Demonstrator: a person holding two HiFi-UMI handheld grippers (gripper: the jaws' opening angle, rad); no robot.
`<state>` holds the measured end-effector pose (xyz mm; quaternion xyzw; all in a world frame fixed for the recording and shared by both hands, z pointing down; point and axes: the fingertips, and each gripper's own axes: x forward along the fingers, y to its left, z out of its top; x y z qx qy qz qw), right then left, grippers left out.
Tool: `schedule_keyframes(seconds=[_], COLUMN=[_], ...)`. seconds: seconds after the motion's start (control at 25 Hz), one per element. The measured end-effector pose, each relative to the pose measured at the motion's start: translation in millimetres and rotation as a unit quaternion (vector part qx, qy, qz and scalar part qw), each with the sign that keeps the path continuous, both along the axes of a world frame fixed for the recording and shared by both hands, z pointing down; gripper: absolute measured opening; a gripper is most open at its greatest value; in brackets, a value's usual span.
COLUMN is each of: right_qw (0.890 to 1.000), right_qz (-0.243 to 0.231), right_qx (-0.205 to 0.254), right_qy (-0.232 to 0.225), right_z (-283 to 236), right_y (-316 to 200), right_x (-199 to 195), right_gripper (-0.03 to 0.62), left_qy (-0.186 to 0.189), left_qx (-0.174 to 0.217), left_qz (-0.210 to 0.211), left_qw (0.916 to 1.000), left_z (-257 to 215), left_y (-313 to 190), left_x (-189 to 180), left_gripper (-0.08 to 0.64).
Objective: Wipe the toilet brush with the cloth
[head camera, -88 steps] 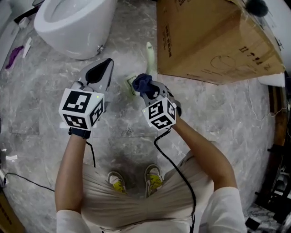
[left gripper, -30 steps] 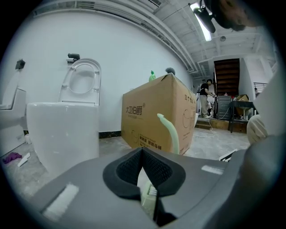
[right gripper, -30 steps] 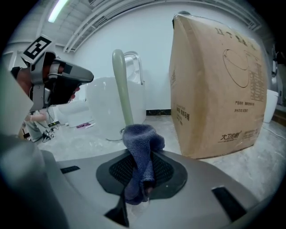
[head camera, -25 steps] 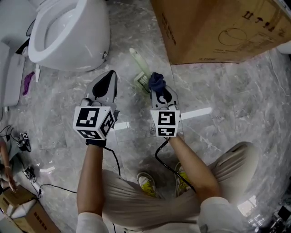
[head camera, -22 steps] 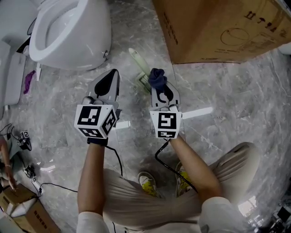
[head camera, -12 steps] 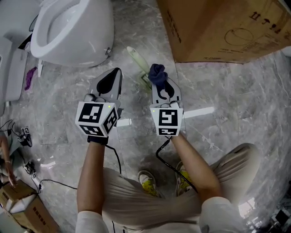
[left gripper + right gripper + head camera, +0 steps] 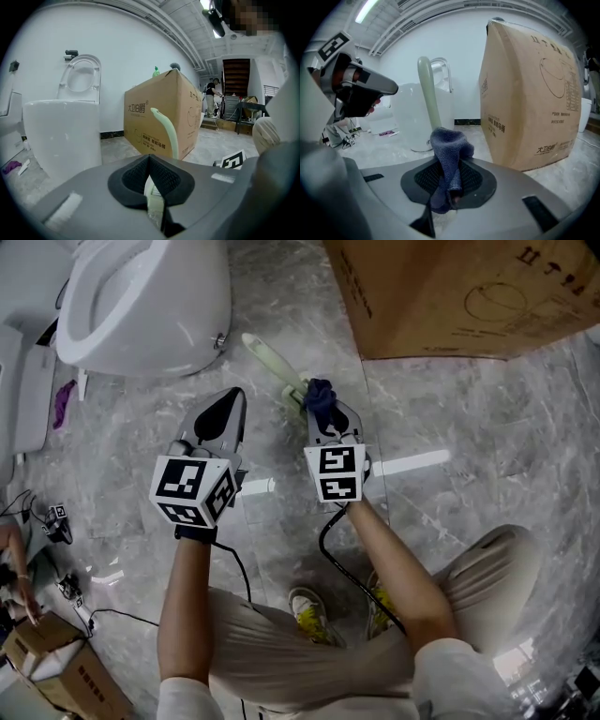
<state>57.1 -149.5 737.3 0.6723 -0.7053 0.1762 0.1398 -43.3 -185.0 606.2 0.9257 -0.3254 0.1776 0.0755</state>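
The pale green toilet brush [image 7: 267, 357] stands on the marble floor, its head [image 7: 292, 397] at the bottom. In the right gripper view its handle [image 7: 427, 93] rises just beyond the cloth. My right gripper [image 7: 321, 411] is shut on a dark blue cloth [image 7: 319, 393], which bunches up out of the jaws [image 7: 449, 150] right next to the brush head. My left gripper [image 7: 234, 393] hangs left of the brush with its tips together and nothing gripped. In the left gripper view the curved handle [image 7: 165, 133] shows ahead. A pale part of the brush shows through the slit between the pads.
A white toilet [image 7: 141, 296] stands at the back left and a large cardboard box [image 7: 450, 287] at the back right, close behind the brush. A white strip [image 7: 408, 465] lies on the floor to the right. Cables and a small carton [image 7: 47, 681] are at the lower left.
Both grippers have crept slightly forward toward the brush, and the cloth now sits closer to the brush head. Neither gripper has changed its hold.
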Motion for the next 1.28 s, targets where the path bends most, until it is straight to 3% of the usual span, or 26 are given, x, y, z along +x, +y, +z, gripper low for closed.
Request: schedule_keyframes(seconds=[0.4,0.72,0.84,0.96,1.04,1.12,1.28], right_qw=[0.998,0.991,0.981,0.96,0.952,0.956,0.972], right_qz=[-0.015,-0.069,-0.132,-0.217,-0.246,-0.231,-0.15], right_qx=[-0.055,-0.115,-0.145,-0.176,-0.18,-0.178,-0.179], right_qy=[0.002,-0.009,0.008,0.027,0.039,0.041,0.034], right_z=[47,84,93,101,101,99,97], right_y=[-2,0,7,19,23,20,10], right_x=[-4,-15,-30,-49,-52,-42,-5], right_gripper=[0.077,0.077,0.078,0.077,0.077,0.075,0.077], left_qy=[-0.003,-0.018,-0.012,-0.007,-0.008,-0.009,-0.001], left_qx=[-0.006,-0.019,-0.018,-0.019,-0.02,-0.02,-0.017], left_qz=[0.002,-0.001,0.003,0.006,0.004,0.001,0.001], left_qw=[1.0,0.9997,0.9998,0.9998,0.9998,0.9998,0.9999], left_z=[4,20,18,17,18,18,13], left_y=[-2,0,0,1,1,-1,0], left_x=[0,-8,-7,-6,-7,-8,-9], left_gripper=[-0.002,-0.001,-0.002,-0.002,-0.002,-0.002,-0.002])
